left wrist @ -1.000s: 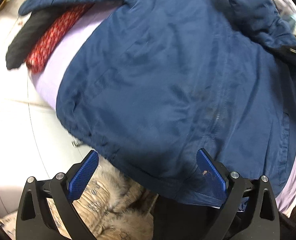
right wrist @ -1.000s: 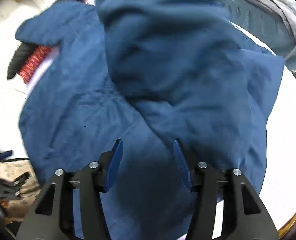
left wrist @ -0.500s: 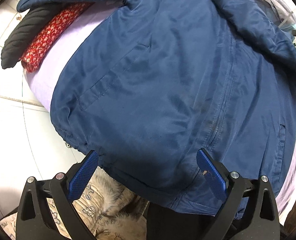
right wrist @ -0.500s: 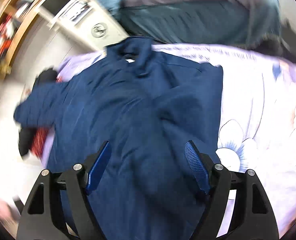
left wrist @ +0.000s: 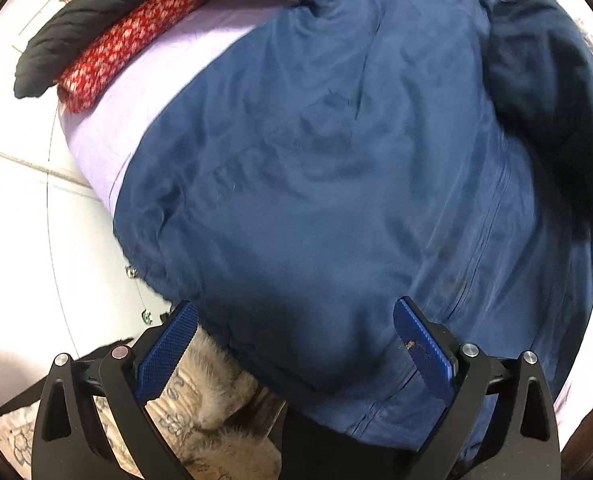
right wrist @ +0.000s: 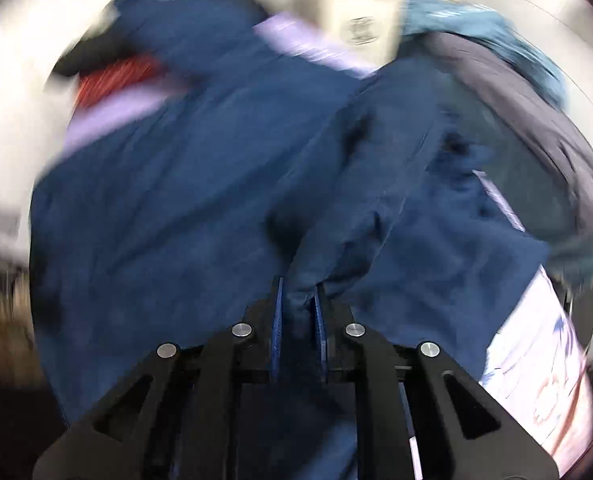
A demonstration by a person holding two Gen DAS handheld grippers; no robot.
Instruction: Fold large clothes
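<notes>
Motion blur smears the whole right wrist view, leaving the cabinet (right wrist: 360, 20) at upper centre unreadable. The blue jacket (left wrist: 336, 184) runs off the lower right of the left wrist view.

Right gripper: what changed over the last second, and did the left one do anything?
The right gripper, open over the blue jacket a second ago, is now closing on a bunched fold of it, fabric between its fingers, view blurred from swinging. The left gripper stays open above the jacket's hem, holding nothing.

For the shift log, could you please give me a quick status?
Right gripper jaws closing on blue jacket fabric. Left gripper open above hem. Nothing obstructing.
</notes>
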